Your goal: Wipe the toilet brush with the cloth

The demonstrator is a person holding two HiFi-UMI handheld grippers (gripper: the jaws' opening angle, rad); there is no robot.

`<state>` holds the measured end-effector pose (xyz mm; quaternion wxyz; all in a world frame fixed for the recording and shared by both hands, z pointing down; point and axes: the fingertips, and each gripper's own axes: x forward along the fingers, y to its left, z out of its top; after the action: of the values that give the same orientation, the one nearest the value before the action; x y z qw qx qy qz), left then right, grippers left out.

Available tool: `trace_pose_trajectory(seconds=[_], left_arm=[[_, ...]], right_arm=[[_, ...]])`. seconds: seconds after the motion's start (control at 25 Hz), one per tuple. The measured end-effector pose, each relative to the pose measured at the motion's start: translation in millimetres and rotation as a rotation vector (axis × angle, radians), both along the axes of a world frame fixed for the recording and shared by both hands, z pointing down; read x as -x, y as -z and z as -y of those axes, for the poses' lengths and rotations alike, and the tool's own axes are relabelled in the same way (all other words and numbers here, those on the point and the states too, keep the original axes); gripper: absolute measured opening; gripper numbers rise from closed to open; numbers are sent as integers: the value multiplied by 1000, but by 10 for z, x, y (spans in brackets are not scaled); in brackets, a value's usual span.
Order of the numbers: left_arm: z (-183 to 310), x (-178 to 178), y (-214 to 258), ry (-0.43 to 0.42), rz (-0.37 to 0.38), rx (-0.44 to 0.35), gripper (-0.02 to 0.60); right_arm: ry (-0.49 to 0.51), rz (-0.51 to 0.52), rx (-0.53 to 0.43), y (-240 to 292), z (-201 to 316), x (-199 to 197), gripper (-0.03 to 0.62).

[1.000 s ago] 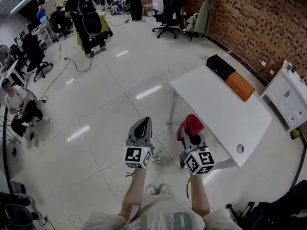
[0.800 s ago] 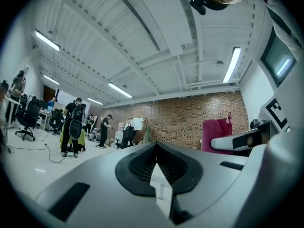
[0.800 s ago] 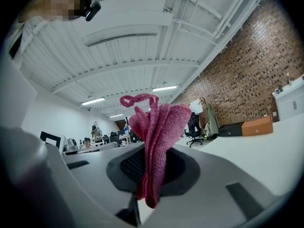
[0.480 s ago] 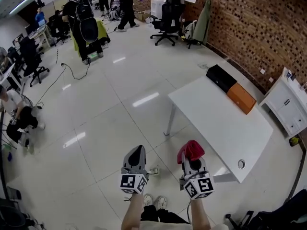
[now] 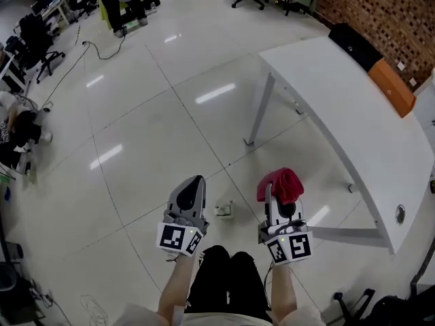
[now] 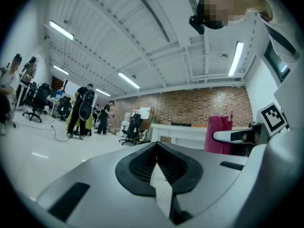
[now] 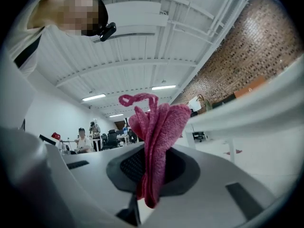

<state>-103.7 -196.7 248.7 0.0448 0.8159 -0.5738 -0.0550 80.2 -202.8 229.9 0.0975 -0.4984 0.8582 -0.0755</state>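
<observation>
Both grippers had sunk toward the tiled floor [image 5: 156, 134] since the earlier frame. The left gripper [image 5: 194, 184] had its jaws pressed together, empty; the right gripper [image 5: 276, 194] was clamped on the red cloth [image 5: 284, 182], near the white table [image 5: 353, 114]

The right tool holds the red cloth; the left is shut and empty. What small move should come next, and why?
Probably open the left tool and lower it toward the small white object on the floor, perhaps the brush: no brush is held yet, and the cloth is ready.
</observation>
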Motion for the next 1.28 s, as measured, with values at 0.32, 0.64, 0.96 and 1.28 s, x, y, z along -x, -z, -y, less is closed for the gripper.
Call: trace_pose_trajectory(seconds=[0.32, 0.64, 0.96, 1.28], left_arm=[[371, 416, -3102, 26, -30, -89, 3], [-58, 356, -4174, -68, 23, -111, 3], [-624, 123, -4982, -186, 71, -96, 5], [-880, -231, -5579, -414, 118, -19, 107]], right_arm=[[12, -42, 20, -3464, 389, -34, 31], [131, -73, 75, -4647, 20, 274, 31], [146, -73, 52, -5319, -261, 438, 31], [207, -108, 60, -5874, -349, 440, 31]])
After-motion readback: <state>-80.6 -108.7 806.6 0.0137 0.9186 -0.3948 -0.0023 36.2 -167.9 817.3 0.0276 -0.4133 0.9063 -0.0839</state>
